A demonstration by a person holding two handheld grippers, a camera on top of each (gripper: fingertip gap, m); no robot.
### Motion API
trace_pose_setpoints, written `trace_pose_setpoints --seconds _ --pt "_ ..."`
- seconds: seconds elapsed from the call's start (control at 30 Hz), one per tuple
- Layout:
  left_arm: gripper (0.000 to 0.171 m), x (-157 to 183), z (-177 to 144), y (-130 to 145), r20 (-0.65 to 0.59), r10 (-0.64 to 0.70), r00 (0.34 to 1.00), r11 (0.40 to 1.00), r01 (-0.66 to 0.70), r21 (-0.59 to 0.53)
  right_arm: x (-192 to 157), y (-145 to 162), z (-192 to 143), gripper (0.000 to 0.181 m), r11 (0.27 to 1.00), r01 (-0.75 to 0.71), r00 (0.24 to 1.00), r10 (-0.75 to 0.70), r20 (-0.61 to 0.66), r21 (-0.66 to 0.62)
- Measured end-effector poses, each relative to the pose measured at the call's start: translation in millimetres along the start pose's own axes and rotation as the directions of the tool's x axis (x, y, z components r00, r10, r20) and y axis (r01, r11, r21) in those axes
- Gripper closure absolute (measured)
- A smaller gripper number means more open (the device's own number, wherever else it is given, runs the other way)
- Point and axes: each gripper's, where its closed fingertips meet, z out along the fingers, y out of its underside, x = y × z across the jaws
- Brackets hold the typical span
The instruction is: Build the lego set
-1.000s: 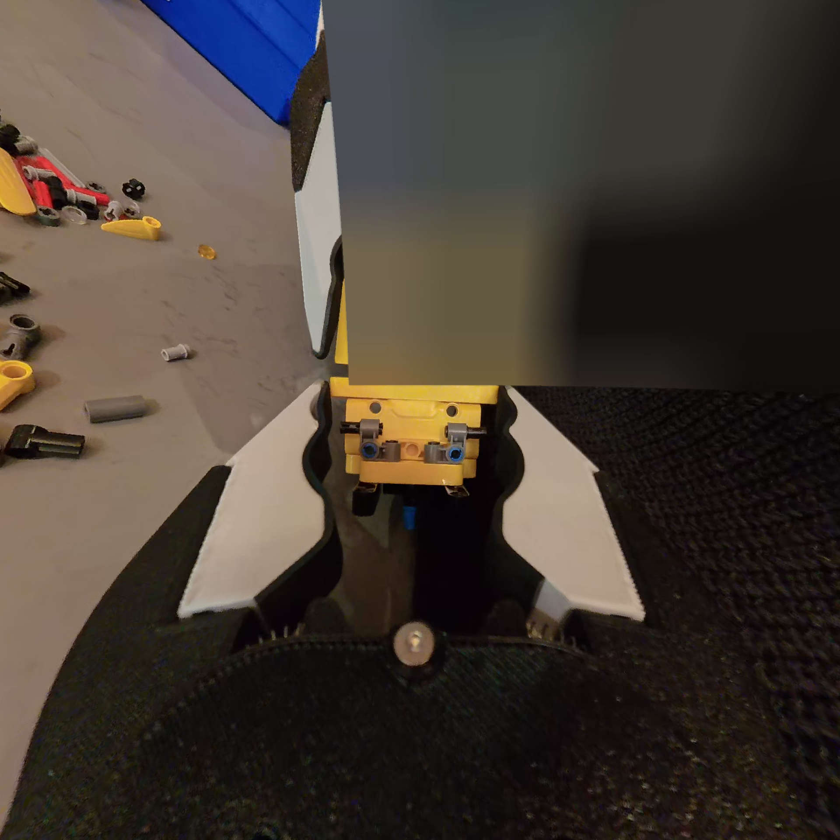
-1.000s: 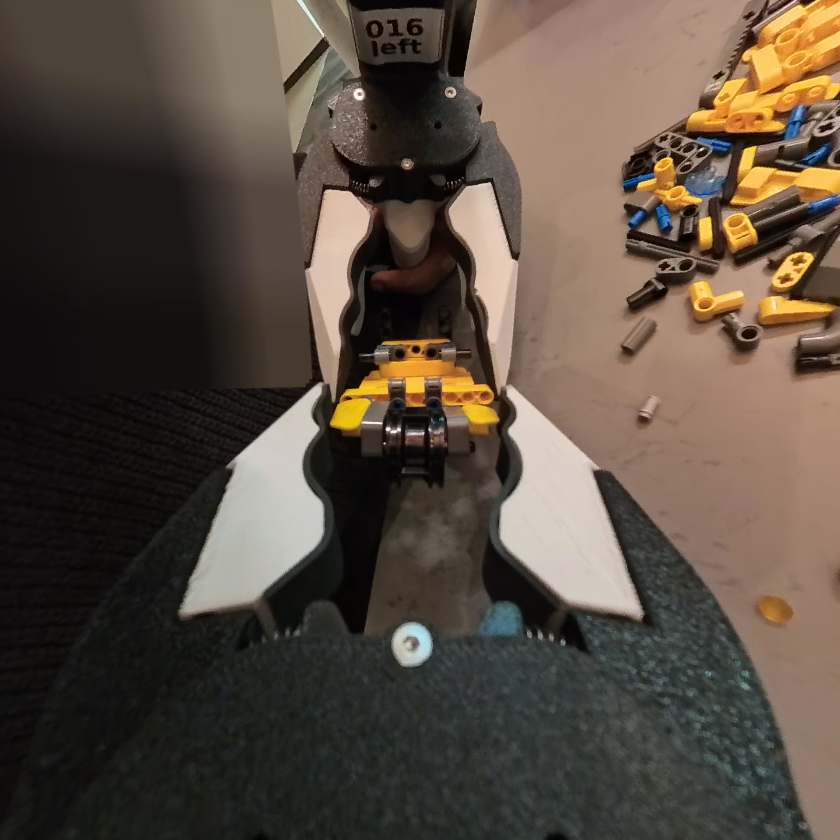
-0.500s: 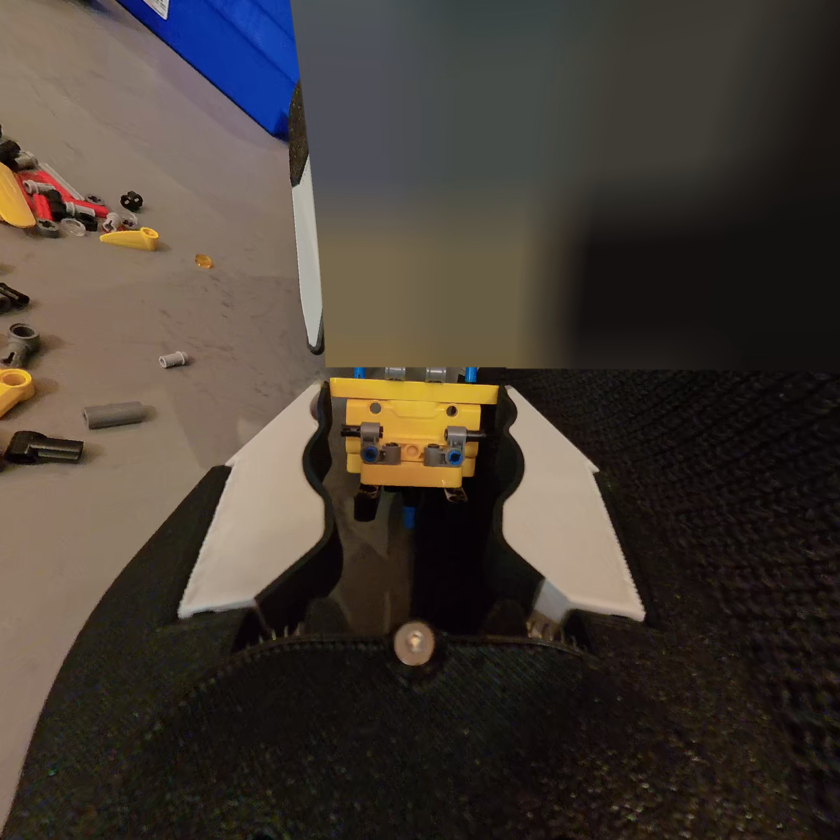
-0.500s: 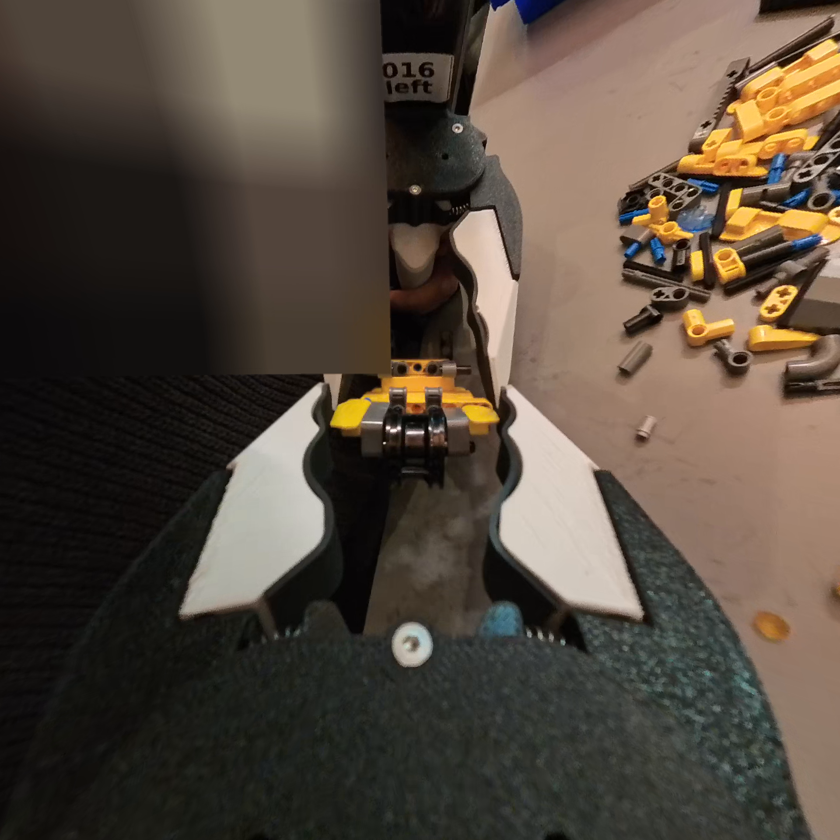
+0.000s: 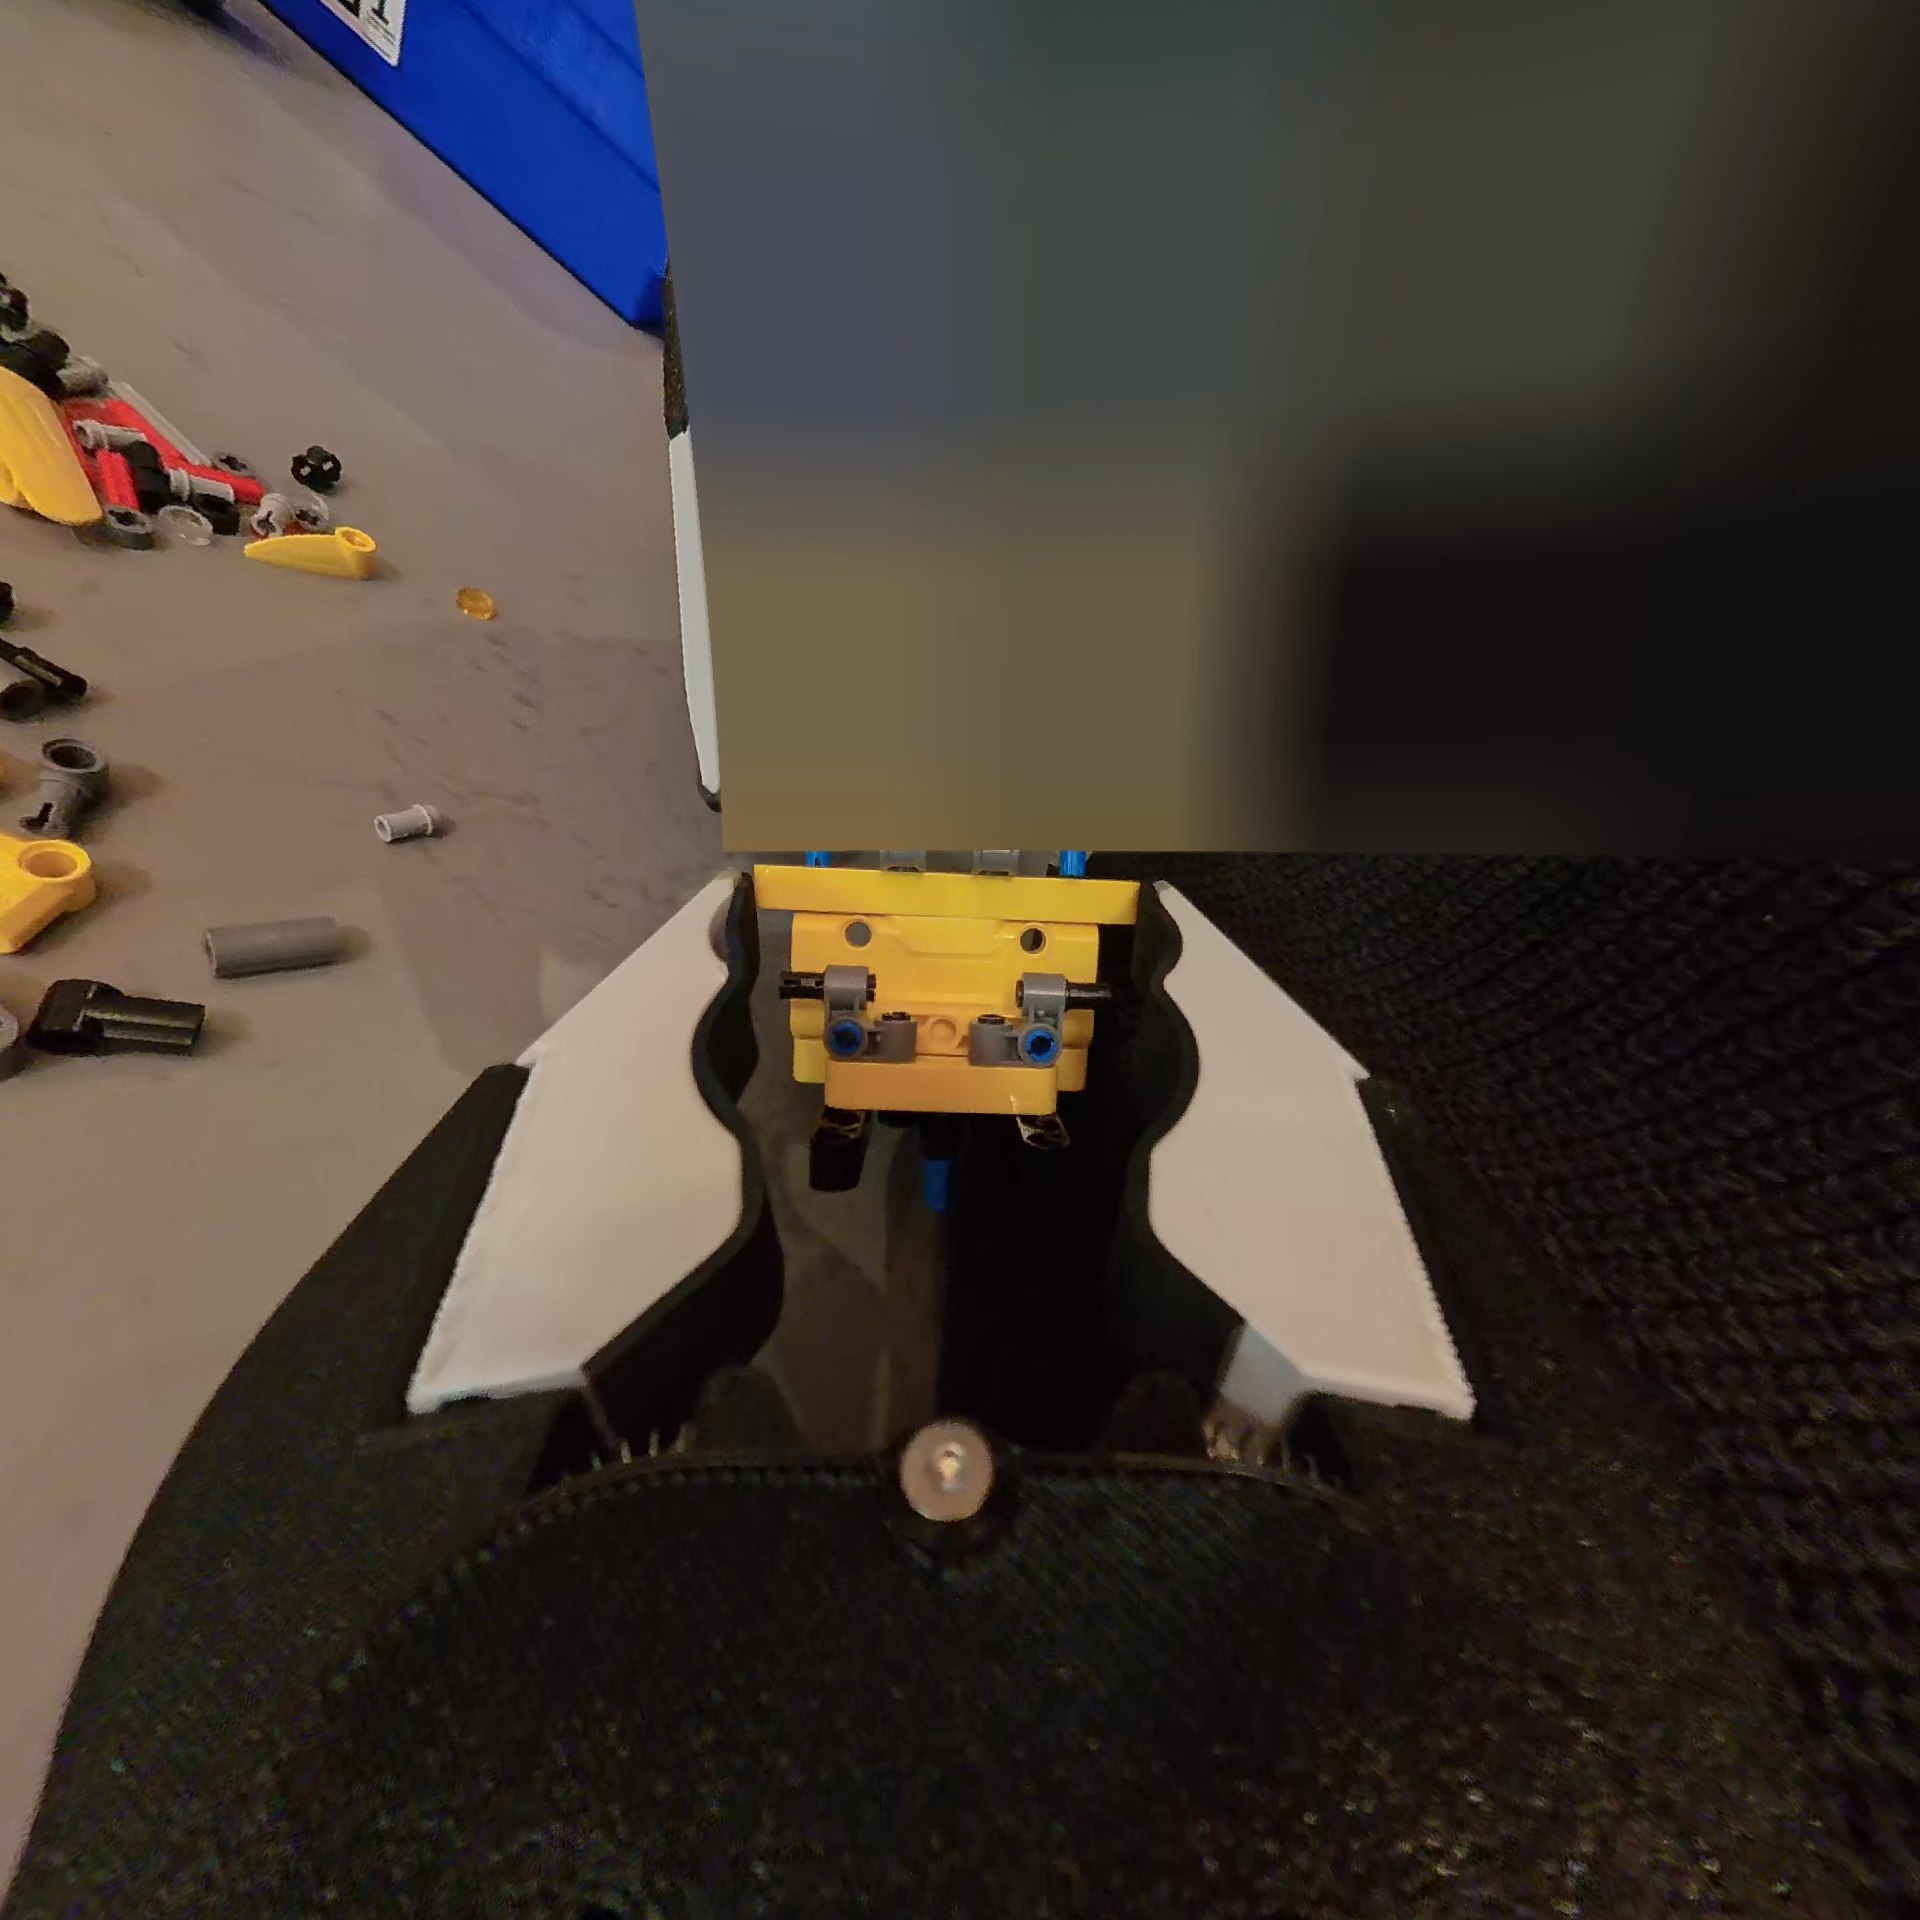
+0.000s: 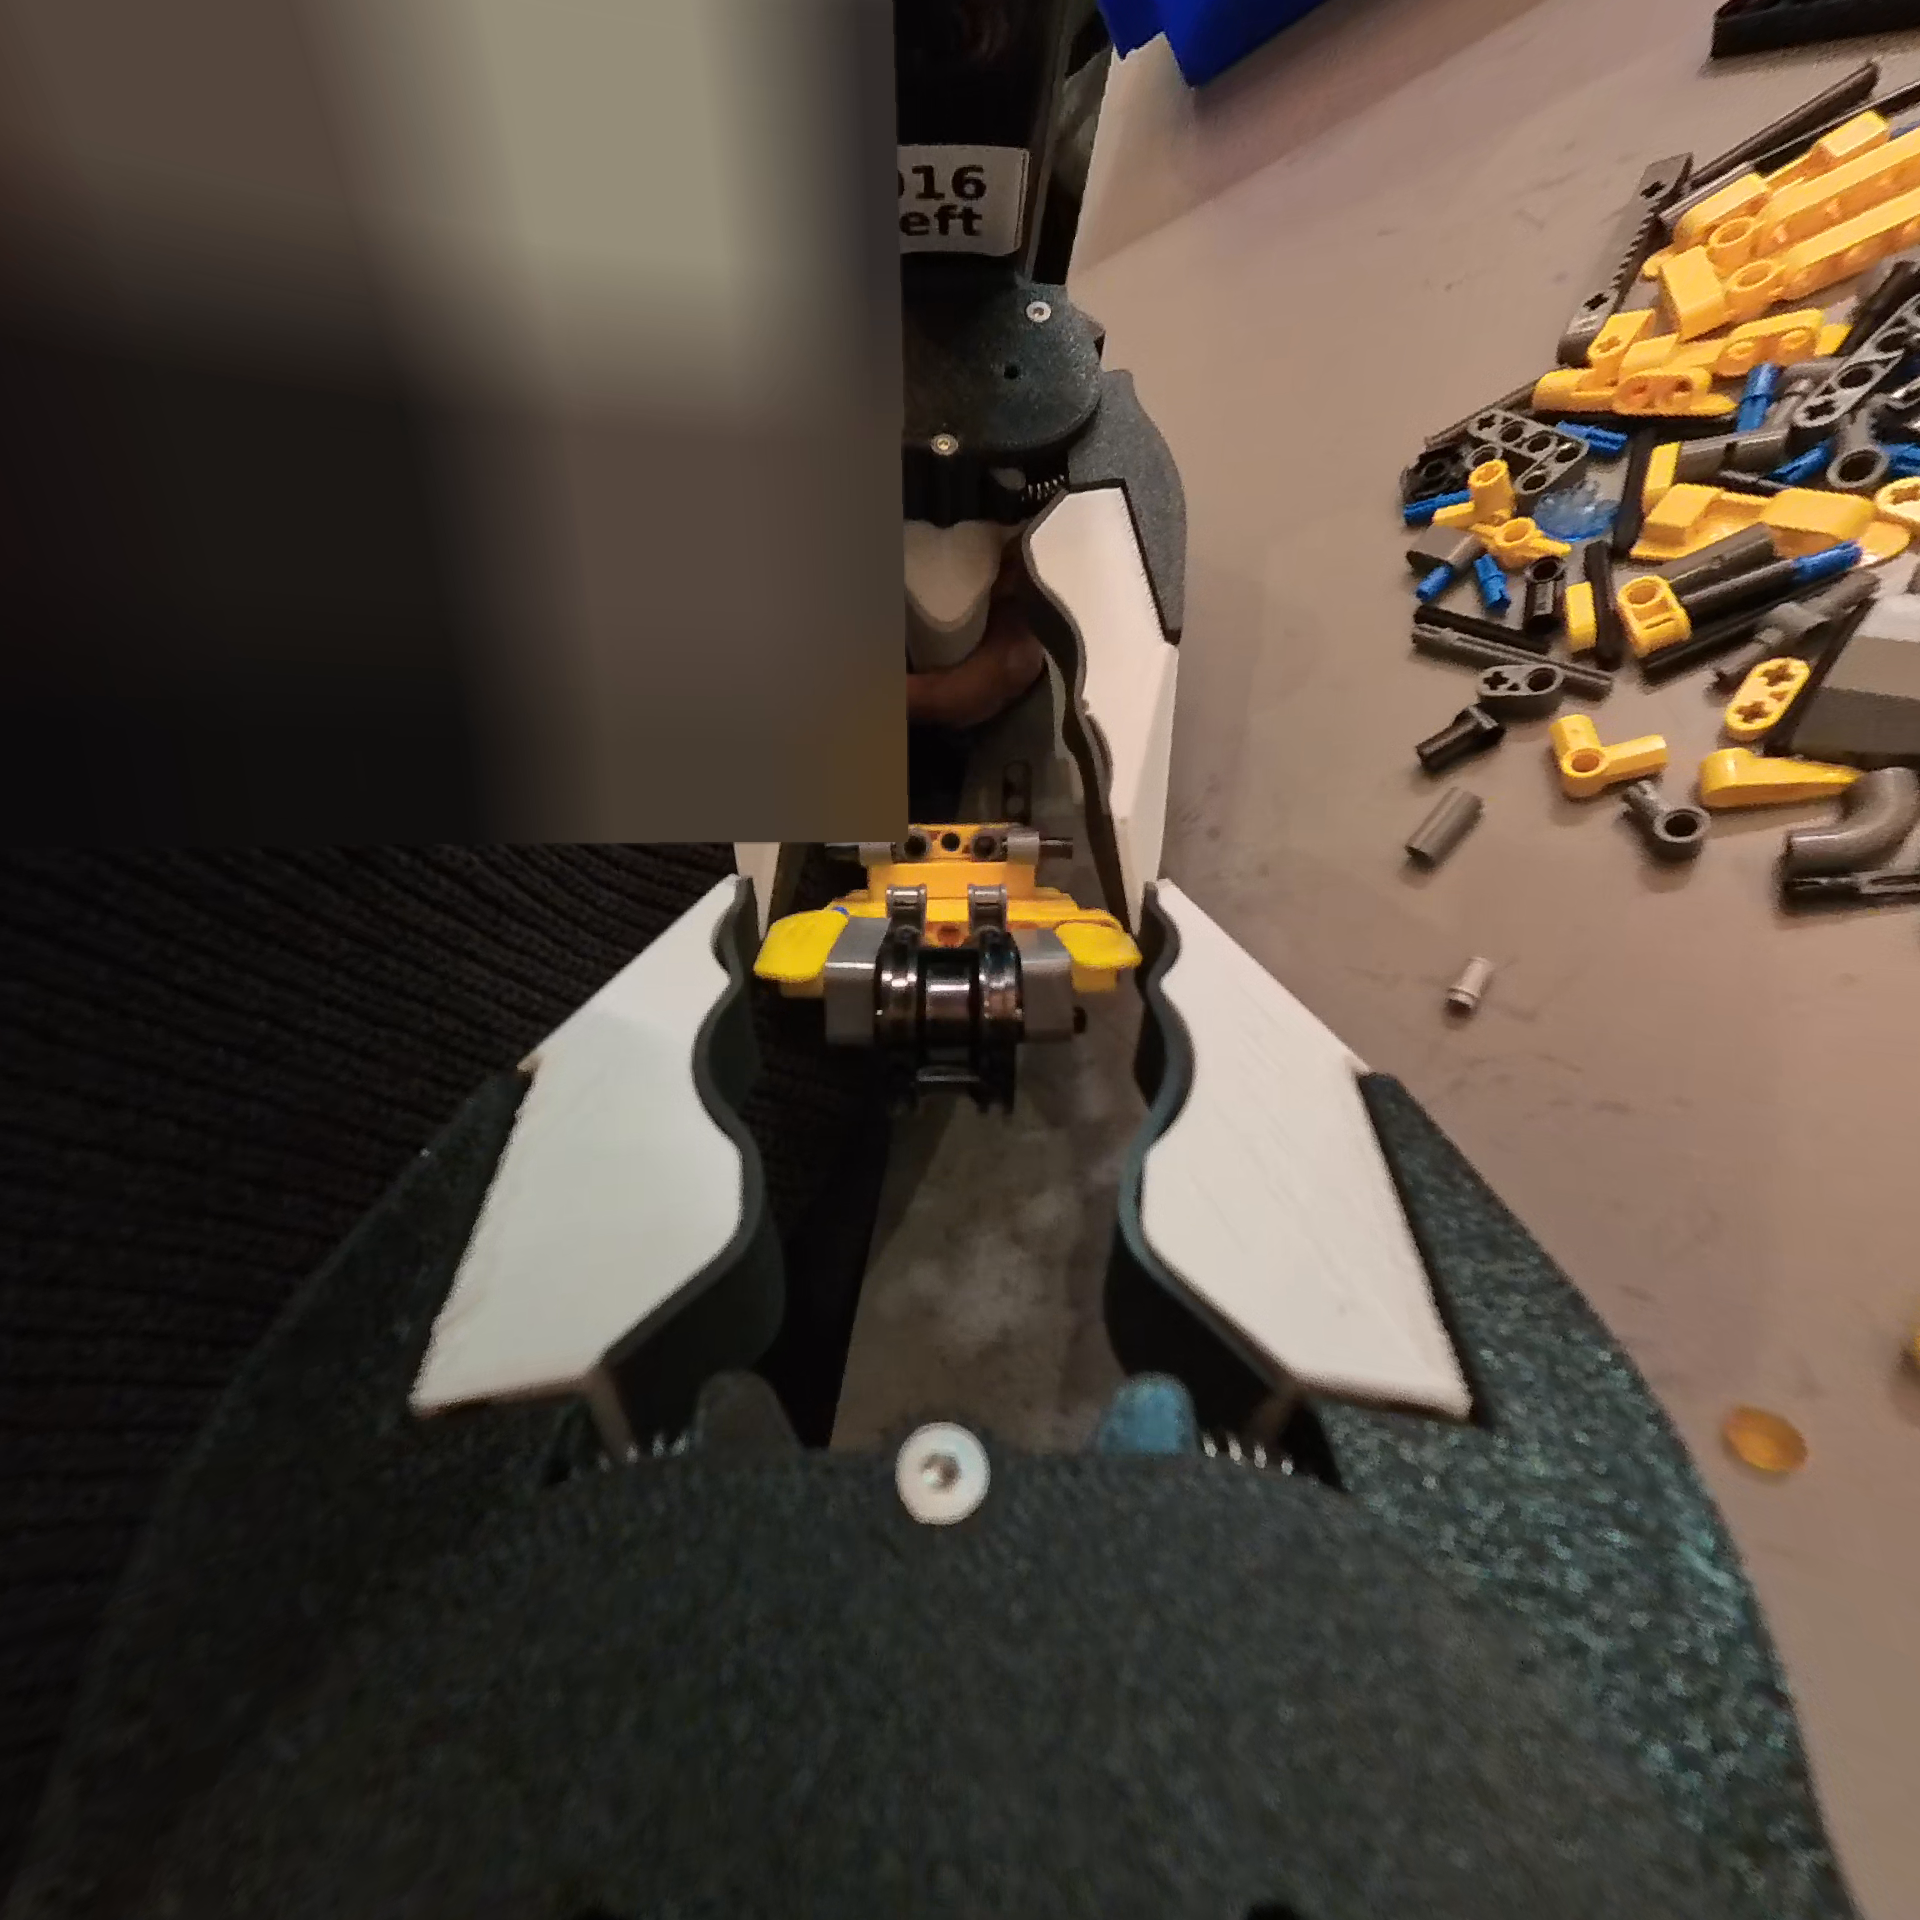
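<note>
Yellow toy-brick assembly (image 5: 940, 1013) sits gripped between the left tongs (image 5: 943, 914) and right tongs (image 6: 940, 935), both clamped on it. Only the left view shows a blue plastic bin (image 5: 499, 135), contents hidden; only the right view shows the yellow-and-grey brick pile (image 6: 1704, 499) on the grey worktop (image 6: 1558, 1143).

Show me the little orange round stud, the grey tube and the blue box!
orange round stud (image 5: 476, 604), left wrist view, its middle.
grey tube (image 5: 274, 947), left wrist view, mid-length.
blue box (image 5: 520, 135), left wrist view, its side wall.

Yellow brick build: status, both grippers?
Left gripper shut on yellow build. Right gripper shut on its other end, black wheel facing camera. Loose parts on grey table, clear of both.
</note>
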Motion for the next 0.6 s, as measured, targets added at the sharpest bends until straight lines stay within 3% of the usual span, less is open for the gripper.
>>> trace_pose_setpoints --seconds 0.6 --pt "0.104 -0.1 -2.0 -2.5 -0.01 -0.011 1.0 1.0 0.011 0.02 -0.3 -0.2 -1.4 0.108 1.0 0.011 1.0 -0.011 0.003 0.02"
